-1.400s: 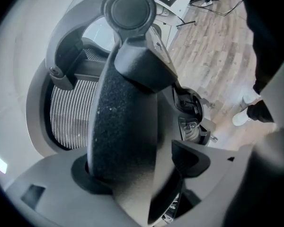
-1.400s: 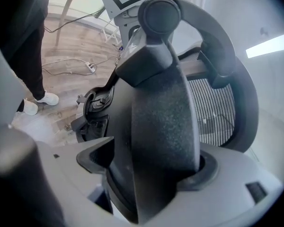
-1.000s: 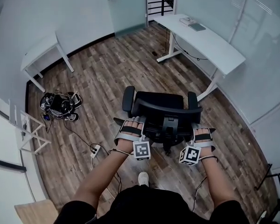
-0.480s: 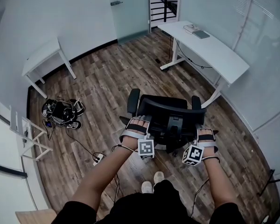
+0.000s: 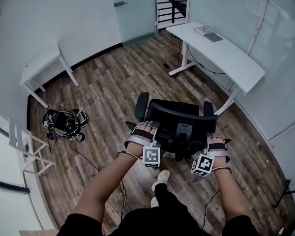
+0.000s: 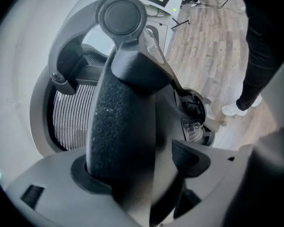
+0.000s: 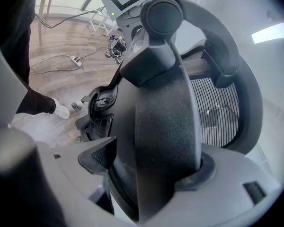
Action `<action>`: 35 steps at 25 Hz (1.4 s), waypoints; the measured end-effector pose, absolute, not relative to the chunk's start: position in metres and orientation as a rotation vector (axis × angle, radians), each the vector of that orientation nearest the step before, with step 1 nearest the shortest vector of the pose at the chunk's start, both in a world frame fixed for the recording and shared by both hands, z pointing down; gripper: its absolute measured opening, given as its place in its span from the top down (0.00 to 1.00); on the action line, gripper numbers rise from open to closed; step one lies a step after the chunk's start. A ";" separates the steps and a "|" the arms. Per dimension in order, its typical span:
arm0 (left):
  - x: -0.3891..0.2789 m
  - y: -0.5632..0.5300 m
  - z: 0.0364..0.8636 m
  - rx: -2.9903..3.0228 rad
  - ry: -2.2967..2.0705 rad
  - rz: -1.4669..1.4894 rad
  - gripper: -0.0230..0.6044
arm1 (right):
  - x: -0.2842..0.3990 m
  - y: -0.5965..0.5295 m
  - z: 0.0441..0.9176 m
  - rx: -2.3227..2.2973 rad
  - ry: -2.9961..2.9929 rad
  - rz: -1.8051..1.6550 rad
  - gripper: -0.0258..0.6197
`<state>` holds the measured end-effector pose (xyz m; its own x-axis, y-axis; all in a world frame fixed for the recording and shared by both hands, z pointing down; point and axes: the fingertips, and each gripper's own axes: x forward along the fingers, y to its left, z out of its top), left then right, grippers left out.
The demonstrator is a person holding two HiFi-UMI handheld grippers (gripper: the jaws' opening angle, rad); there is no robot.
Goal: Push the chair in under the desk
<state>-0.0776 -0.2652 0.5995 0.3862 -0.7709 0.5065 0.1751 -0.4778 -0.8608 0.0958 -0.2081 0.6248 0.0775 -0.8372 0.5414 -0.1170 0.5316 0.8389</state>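
Note:
A black office chair [image 5: 179,119] stands on the wood floor with its back toward me, a short way from the white desk [image 5: 226,53] at the upper right. My left gripper [image 5: 142,132] clamps the left edge of the chair's backrest, and my right gripper [image 5: 215,144] clamps its right edge. In the left gripper view the backrest frame [image 6: 123,126] fills the gap of the left gripper [image 6: 137,174]. The right gripper [image 7: 156,174] likewise holds the frame [image 7: 165,126], with mesh showing behind it.
A small white table [image 5: 39,63] stands at the left wall, with a pile of cables and gear [image 5: 64,122] on the floor near it. A white rack [image 5: 27,149] sits at the far left. A book and tablet [image 5: 209,33] lie on the desk. Glass walls run along the right.
The chair has rolled a little forward toward the desk with both grippers on its back. My feet have stepped forward behind it.

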 end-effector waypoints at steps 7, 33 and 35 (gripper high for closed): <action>-0.074 -0.307 0.599 -1.682 0.517 -1.245 0.33 | 0.099 -0.243 0.627 0.879 -1.406 -0.637 0.38; -0.036 -0.481 0.606 -1.683 0.448 -1.215 0.33 | 0.134 -0.402 0.628 0.923 -1.349 -0.594 0.41; -0.034 -0.491 0.605 -1.683 0.450 -1.208 0.33 | 0.134 -0.411 0.627 0.929 -1.347 -0.597 0.41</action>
<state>-0.0343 -0.4906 0.6052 0.4370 -0.7423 0.5079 0.2299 -0.4537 -0.8610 0.1344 -0.4114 0.6268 0.1625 -0.8205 0.5481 -0.1449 0.5296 0.8358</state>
